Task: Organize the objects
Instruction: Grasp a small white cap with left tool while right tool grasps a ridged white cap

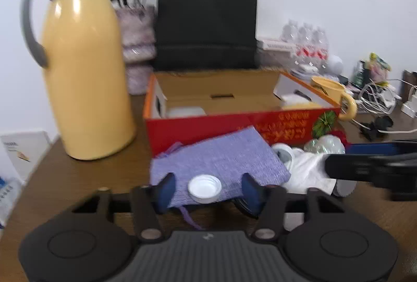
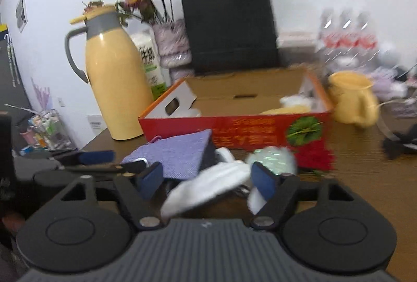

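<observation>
A purple woven pouch [image 1: 219,162] lies on the brown table in front of an open red cardboard box [image 1: 234,125]. A white bottle cap [image 1: 204,188] rests on the pouch. My left gripper [image 1: 207,190] is open, its blue pads either side of the cap. In the right wrist view my right gripper [image 2: 208,177] is open around a white crumpled cloth [image 2: 208,185], with the pouch [image 2: 179,154] just beyond. A clear shiny ball [image 2: 271,159] and a red flower [image 2: 315,157] lie by the box [image 2: 234,131].
A yellow thermos jug [image 1: 86,68] stands at the left. A black paper bag [image 1: 206,21] and a vase of dried flowers [image 1: 138,29] stand behind the box. A yellow mug [image 1: 336,97] sits at the box's right end, with water bottles [image 1: 310,45] and cables [image 1: 378,99] beyond.
</observation>
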Motion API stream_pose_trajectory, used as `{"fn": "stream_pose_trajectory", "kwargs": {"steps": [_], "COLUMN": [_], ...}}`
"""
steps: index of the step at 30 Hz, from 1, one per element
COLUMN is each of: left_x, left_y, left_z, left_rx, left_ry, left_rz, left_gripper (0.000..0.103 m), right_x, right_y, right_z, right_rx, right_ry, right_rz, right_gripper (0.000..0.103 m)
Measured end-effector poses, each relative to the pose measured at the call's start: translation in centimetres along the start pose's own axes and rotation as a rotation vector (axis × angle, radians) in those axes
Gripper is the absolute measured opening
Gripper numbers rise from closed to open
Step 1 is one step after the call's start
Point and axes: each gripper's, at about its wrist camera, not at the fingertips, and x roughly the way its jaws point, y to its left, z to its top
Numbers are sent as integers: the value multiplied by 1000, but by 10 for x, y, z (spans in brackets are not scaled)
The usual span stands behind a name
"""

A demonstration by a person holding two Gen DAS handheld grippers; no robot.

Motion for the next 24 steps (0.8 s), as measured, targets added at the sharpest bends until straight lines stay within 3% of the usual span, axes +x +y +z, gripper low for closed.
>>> {"fn": "stream_pose_trajectory", "kwargs": {"steps": [1,2,6,11,14,19,22,24], "left_x": [4,7,5,-16,-29,-55,-72,-78], "left_y": [3,4,3,-8,-13,-25,-31,-33], "left_z": [-1,-4,-10,-14,-22,-34,-44,-53], "left_rx": [-9,-14,8,32,26,-4,-6,-11], "left_ry": [16,22,-8,-50,-53,-45,-41,-21], "left_rz": [-4,-9,-20,-5,-23,-21,-11,-19], "left_gripper": [32,27,27,27,27,27,27,27], "right_x": [11,20,27,-5,-4,-11,-33,-43], "right_y": [0,-1,-4,-18,-24,-31,-24,-30], "right_z": [0,-3,-18,-39,-47,-48,-57,-66], "right_rx": [-8,-15,-23,-37,-101,-81,-135,-121], "right_ry": [16,24,35,-24,17,38,19,35], "right_rz": [-17,-43,-121,-228,-300,-320,-364,-371], "right_gripper": [61,61,58,58,57,57,69,68]}}
